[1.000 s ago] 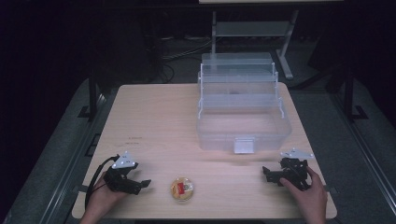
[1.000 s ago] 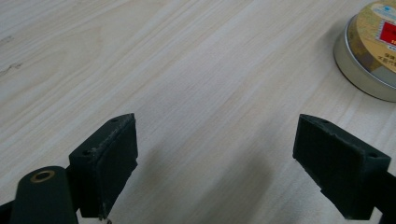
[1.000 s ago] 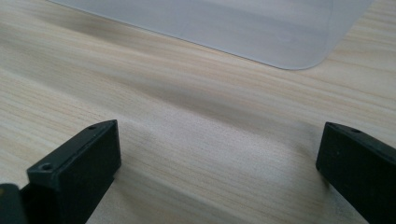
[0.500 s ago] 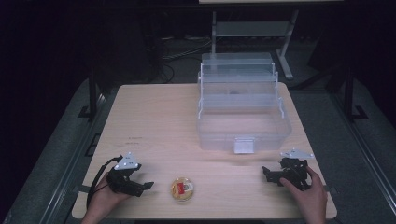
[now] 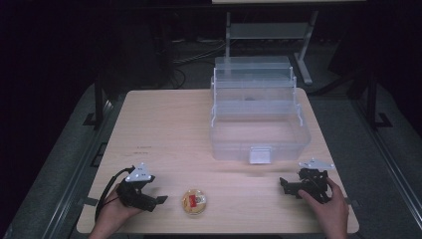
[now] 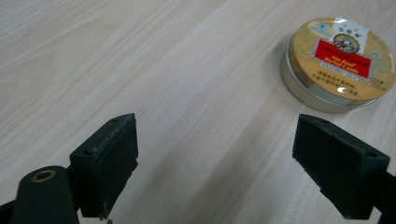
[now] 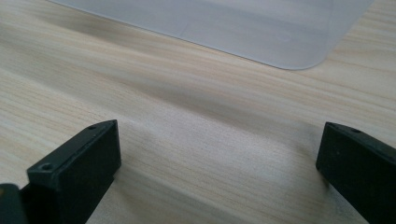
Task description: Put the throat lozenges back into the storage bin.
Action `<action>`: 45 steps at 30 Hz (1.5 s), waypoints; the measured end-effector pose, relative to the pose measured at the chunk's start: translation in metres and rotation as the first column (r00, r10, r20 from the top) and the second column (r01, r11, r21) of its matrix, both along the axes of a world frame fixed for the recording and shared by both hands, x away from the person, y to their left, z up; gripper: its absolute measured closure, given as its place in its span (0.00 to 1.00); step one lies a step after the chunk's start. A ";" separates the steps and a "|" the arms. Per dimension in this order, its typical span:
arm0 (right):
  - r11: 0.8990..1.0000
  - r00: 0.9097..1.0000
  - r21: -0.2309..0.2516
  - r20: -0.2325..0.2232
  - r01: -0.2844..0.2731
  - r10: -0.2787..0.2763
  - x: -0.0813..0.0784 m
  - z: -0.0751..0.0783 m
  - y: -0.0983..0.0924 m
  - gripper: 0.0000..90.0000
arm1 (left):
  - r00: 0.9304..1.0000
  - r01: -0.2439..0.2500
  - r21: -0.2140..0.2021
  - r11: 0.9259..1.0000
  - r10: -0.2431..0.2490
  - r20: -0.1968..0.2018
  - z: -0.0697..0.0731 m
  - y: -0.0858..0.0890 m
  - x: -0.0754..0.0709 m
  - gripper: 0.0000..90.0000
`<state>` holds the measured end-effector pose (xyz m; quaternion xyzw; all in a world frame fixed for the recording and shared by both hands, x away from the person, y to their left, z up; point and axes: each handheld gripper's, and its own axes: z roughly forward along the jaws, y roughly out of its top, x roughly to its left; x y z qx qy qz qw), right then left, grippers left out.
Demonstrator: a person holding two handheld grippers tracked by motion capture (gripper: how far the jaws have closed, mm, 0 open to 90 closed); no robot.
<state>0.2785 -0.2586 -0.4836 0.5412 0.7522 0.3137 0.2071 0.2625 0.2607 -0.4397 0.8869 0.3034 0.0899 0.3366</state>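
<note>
With both sets of jaws spread wide and empty, the round tin (image 5: 194,202) is seen untouched on the table (image 5: 169,124) just beside the left gripper (image 5: 160,199), while the right gripper (image 5: 282,183) is held near the clear box (image 5: 259,134), all handling judged ahead.

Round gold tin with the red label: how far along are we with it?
Done: the clear plastic tiered box stands open. In hand: the left tongs, jaws open, point at the round gold tin with the red label, not touching it. Left: grasp, lift, probably place in the box. The right tongs rest open beside it.
</note>
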 end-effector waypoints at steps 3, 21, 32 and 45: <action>1.000 1.000 0.000 0.000 0.000 0.000 0.000 0.000 0.000 0.00 | 1.000 0.012 0.002 1.000 -0.012 -0.001 0.002 -0.003 -0.001 0.15; 1.000 1.000 0.000 0.000 0.000 0.000 0.000 0.000 0.000 0.00 | 0.998 0.067 -0.021 0.998 -0.067 -0.019 0.007 -0.023 -0.003 0.15; 1.000 1.000 0.000 0.000 0.000 0.000 0.000 0.000 0.000 0.00 | 0.996 0.090 -0.025 0.996 -0.090 -0.017 0.012 -0.035 -0.001 0.15; 1.000 1.000 0.000 0.000 0.000 0.000 0.000 0.000 0.000 0.00 | 0.993 0.120 -0.028 0.992 -0.120 -0.020 0.015 -0.050 -0.001 0.15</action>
